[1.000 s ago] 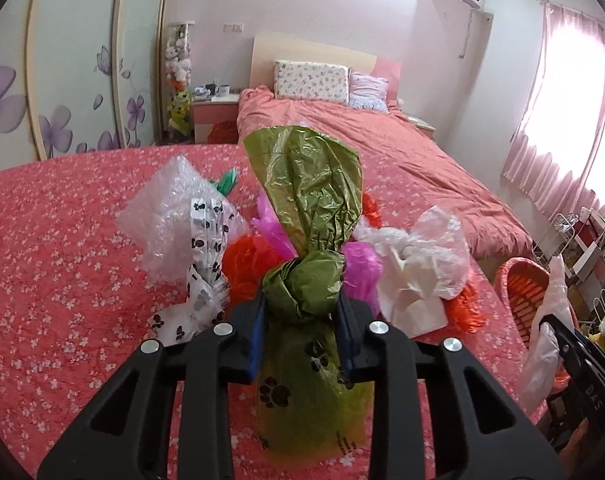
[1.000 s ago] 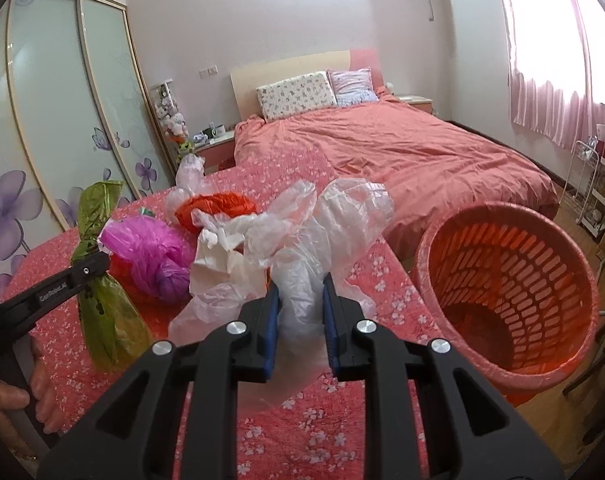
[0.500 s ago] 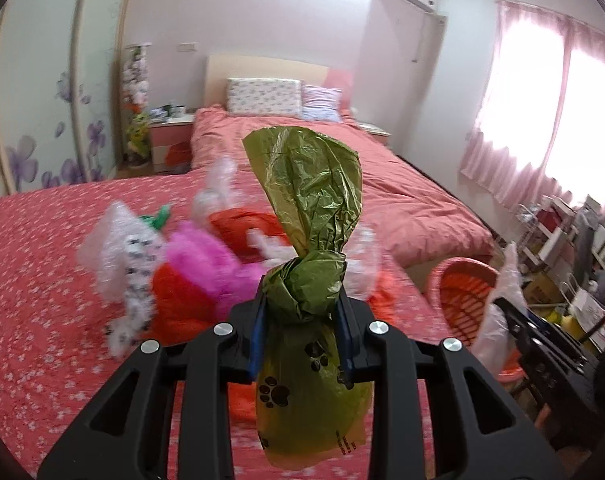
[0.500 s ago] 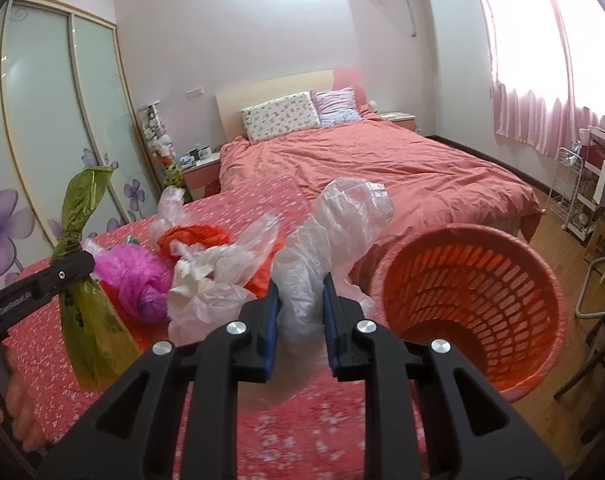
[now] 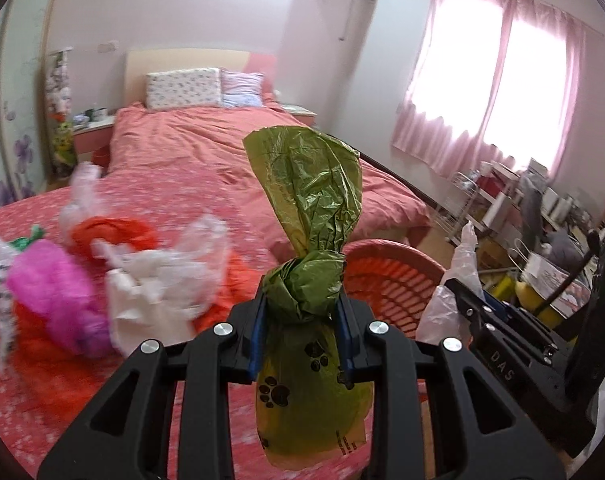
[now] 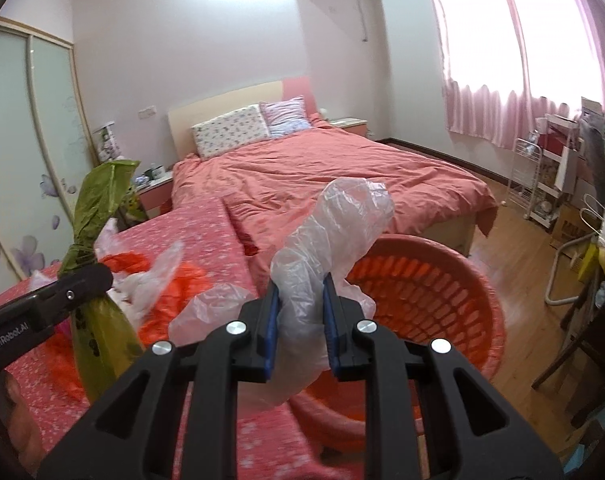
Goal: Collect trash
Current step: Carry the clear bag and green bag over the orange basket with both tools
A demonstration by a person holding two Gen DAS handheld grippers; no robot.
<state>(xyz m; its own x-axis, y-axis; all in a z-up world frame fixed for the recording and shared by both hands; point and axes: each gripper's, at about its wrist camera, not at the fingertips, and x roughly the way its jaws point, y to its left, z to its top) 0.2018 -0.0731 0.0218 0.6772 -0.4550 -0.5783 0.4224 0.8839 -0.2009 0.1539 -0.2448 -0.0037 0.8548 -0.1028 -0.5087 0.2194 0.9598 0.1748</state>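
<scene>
Trash is only partly collected: left gripper [image 5: 301, 330] clamps a knotted green bag [image 5: 306, 236], right gripper [image 6: 301, 322] pinches a clear bag [image 6: 334, 236] near the orange basket [image 6: 454, 304], while more bags [image 5: 102, 280] litter the tabletop.

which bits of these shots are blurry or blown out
Left wrist view: the pile of plastic bags on the floral cover is motion-smeared, while the green bag in the left gripper stays sharp; the window is blown out. Right wrist view: mostly sharp, the window glares white, and fisheye bends the wardrobe door.
</scene>
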